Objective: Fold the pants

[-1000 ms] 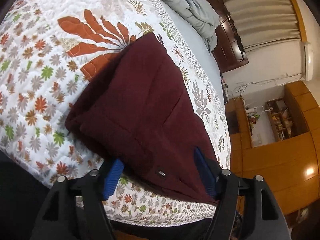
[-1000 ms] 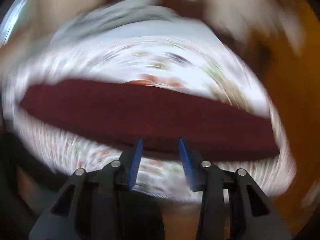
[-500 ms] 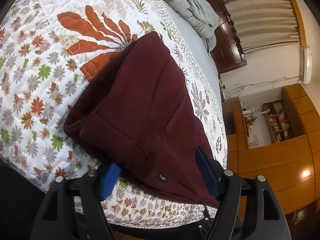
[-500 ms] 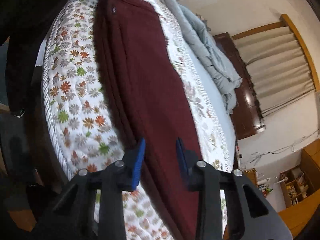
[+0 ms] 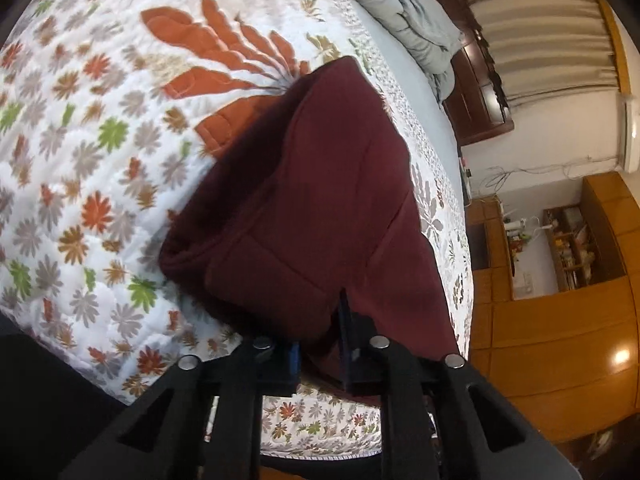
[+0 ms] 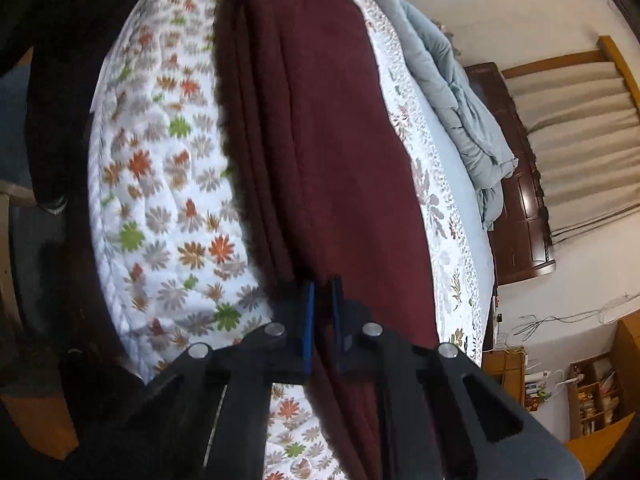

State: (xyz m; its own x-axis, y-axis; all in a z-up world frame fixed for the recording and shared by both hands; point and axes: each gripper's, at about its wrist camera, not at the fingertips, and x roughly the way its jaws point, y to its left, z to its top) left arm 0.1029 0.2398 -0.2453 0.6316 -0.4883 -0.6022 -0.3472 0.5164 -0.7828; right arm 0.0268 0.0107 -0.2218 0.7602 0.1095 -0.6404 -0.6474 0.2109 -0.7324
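Observation:
Dark maroon pants (image 5: 320, 200) lie lengthwise on a floral quilted bed (image 5: 100, 140), the legs folded onto each other. My left gripper (image 5: 320, 344) is shut on the pants' near end at the waistband, the cloth bunched between its blue pads. In the right wrist view the pants (image 6: 320, 140) stretch away along the bed (image 6: 160, 220). My right gripper (image 6: 322, 316) is shut on the near end of the pants, the fabric pinched between its blue pads (image 6: 308, 320).
A crumpled grey-blue blanket (image 5: 408, 8) lies on the far side of the bed, also in the right wrist view (image 6: 452, 92). A dark wooden headboard (image 6: 516, 184), curtains (image 5: 540, 28) and orange wooden cabinets (image 5: 560, 320) stand beyond. The bed's near edge is just below both grippers.
Both grippers have closed on the pants: the left on the waistband end, the right on the other end. The right gripper swung round from facing the pants side-on to looking along them.

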